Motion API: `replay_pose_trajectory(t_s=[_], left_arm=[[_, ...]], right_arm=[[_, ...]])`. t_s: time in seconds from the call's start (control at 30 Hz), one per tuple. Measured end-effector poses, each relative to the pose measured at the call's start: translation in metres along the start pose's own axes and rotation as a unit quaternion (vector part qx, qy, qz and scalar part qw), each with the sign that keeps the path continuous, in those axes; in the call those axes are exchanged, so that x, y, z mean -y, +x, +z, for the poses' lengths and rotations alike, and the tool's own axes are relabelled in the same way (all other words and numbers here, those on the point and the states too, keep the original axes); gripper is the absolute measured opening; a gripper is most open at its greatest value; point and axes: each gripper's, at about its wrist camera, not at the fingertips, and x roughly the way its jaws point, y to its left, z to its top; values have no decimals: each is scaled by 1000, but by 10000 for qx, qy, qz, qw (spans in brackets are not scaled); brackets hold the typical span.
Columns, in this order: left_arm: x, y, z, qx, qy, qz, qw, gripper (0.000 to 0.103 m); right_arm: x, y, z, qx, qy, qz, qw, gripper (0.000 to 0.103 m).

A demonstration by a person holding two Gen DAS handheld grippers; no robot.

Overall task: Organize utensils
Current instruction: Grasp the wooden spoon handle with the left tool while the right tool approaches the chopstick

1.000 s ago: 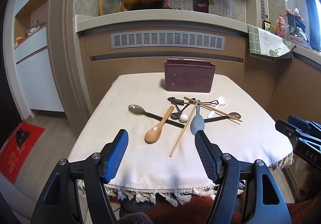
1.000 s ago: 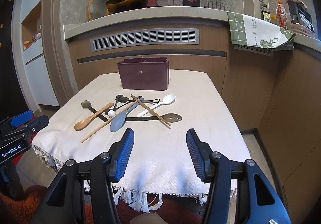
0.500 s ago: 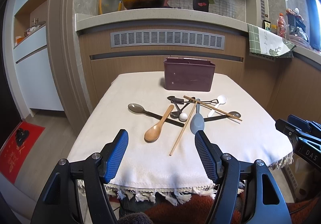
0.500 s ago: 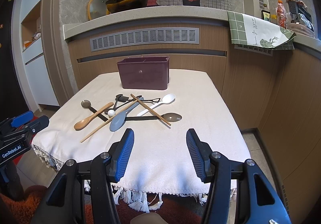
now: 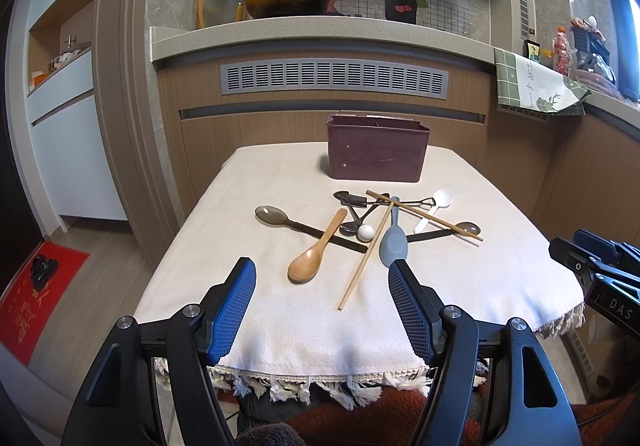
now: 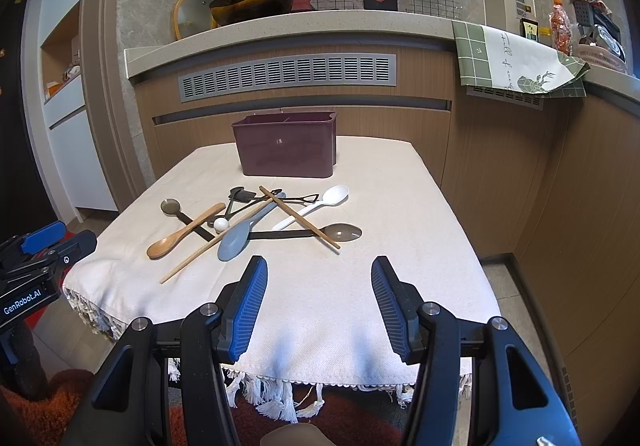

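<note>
Nothing moved | left hand-held gripper (image 5: 322,280) agape | right hand-held gripper (image 6: 319,280) agape

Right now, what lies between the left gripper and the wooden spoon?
Only bare white tablecloth lies between the open left gripper and the wooden spoon, as the left wrist view shows.

The left gripper (image 5: 322,286) has edged slightly backward.

You see spoons (image 5: 316,255) and chopsticks (image 5: 362,261) piled crisscross on the cloth before an upright maroon holder (image 5: 377,154).
</note>
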Motion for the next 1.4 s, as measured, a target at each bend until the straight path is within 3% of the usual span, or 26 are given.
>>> replay_pose_trajectory(t_s=[0.33, 0.6, 1.23, 1.4], left_arm=[[1, 15, 8, -135, 88, -143, 9998, 69], [-5, 49, 29, -259, -47, -328, 9991, 69], [-36, 156, 50, -839, -390, -633, 9937, 74], [-49, 166, 56, -763, -307, -399, 9958, 75]], right_arm=[[6, 10, 4, -143, 40, 80, 9999, 52], [9, 31, 19, -244, -76, -47, 9997, 52], [6, 136, 49, -919, -303, -124, 9952, 49], [-4, 160, 54, -1085, -547, 159, 9925, 49]])
